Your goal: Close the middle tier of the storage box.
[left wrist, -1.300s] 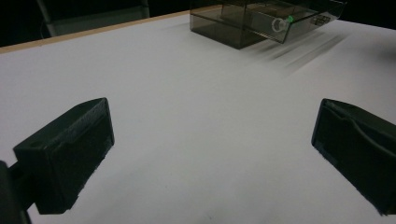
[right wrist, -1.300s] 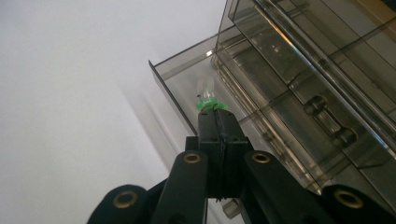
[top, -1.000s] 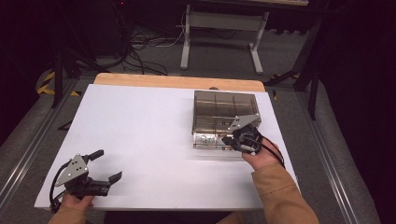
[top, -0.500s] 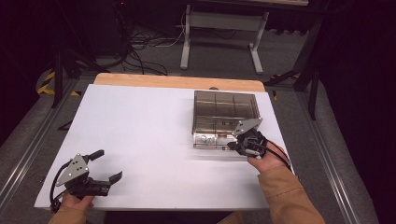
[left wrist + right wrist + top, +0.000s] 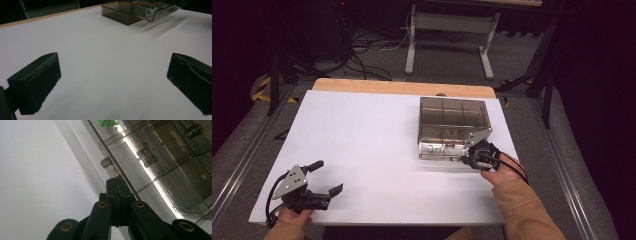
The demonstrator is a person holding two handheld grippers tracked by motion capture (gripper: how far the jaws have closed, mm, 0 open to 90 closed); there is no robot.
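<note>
Right hand-held gripper [image 5: 117, 185], jaws pinched together on what looks like the clear drawer knob [image 5: 108, 165] of the smoky compartment box [image 5: 453, 120], far right of white surface [image 5: 362, 140]. Left hand-held gripper [image 5: 326, 177] w/ jaws spread wide, empty, near-left corner. Best approach: pull straight toward front edge, slow, so box doesn't drag.

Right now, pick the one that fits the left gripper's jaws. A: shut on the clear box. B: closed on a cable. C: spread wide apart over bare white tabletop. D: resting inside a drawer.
C: in the left gripper view the left gripper has its two black jaws far apart with only white table between them, the clear box far off.
</note>
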